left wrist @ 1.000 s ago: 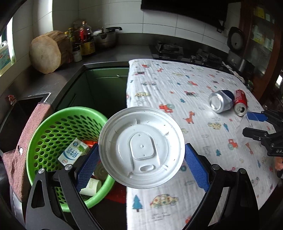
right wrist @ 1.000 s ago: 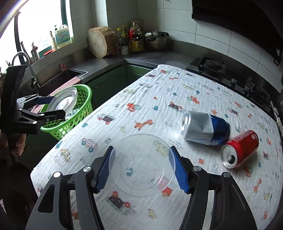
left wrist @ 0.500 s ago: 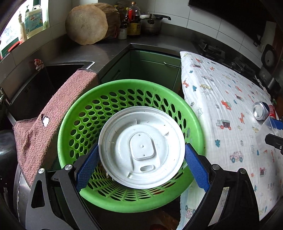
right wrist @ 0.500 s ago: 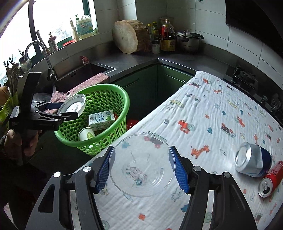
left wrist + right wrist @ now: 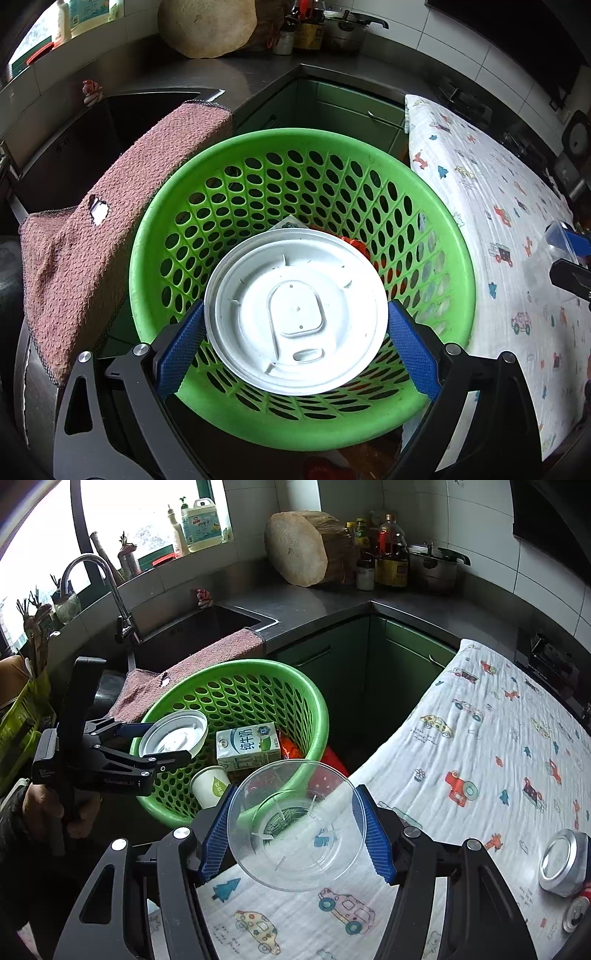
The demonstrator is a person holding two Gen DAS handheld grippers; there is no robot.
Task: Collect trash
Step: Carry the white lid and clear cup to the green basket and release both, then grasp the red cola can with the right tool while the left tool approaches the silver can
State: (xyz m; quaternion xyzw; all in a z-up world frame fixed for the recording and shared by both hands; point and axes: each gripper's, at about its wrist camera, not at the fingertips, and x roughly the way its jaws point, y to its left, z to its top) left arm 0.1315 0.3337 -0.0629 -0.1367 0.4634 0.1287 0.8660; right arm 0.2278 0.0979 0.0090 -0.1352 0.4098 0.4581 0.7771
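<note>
Soft window (image 5: 110, 524) daylight, dim dark corners, sharp focus, fisheye-bent edges.

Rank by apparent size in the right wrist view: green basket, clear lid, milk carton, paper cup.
1. Green basket.
2. Clear lid, though it sits close to the camera in the right gripper, so it looks bigger than it is.
3. Milk carton.
4. Paper cup.
</note>
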